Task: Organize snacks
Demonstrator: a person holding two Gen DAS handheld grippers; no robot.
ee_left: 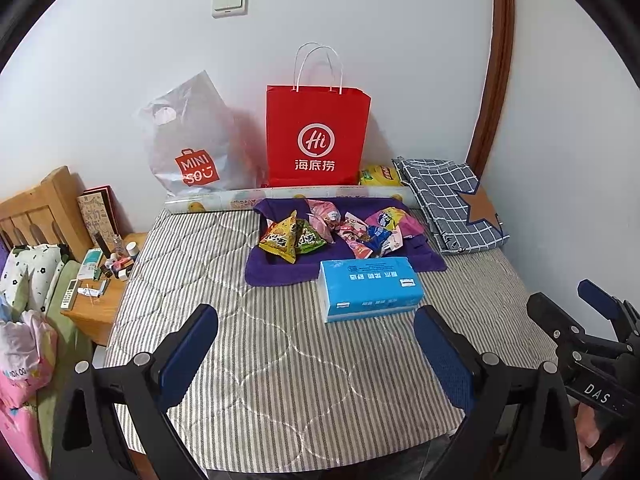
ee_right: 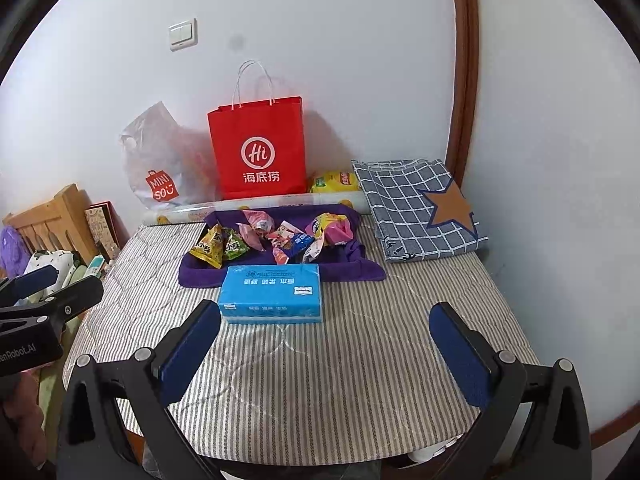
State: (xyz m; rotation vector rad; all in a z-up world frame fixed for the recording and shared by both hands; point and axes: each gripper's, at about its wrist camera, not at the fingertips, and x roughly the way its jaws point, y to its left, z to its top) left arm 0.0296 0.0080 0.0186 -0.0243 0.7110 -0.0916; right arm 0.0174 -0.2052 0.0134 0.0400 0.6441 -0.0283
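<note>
— What was seen on the striped mattress [ee_left: 280, 360]?

— A heap of snack packets [ee_left: 332, 232] was seen lying on a purple cloth [ee_left: 272, 272] toward the far end, near the wall. Two green and yellow triangular packets [ee_right: 218, 246] were set at the left of the heap, pink and blue ones at the right. A blue tissue pack [ee_left: 370, 288] was laid just in front of the cloth, its far edge touching or overlapping it.

— And behind the cloth?

— A red paper bag [ee_left: 318, 136] was stood upright against the wall, with a grey plastic bag [ee_left: 188, 144] beside it on the left and a rolled sheet [ee_left: 288, 196] laid across the front of both. A yellow packet [ee_right: 334, 182] was tucked to the right of the red bag, and a folded checked cloth [ee_right: 416, 208] with a star patch was placed in the far right corner.

— How were the grippers held?

— The left gripper [ee_left: 316, 356] and the right gripper [ee_right: 334, 356] were held above the near end of the mattress, side by side. The jaws of both were spread wide apart, with nothing grasped between them.
</note>
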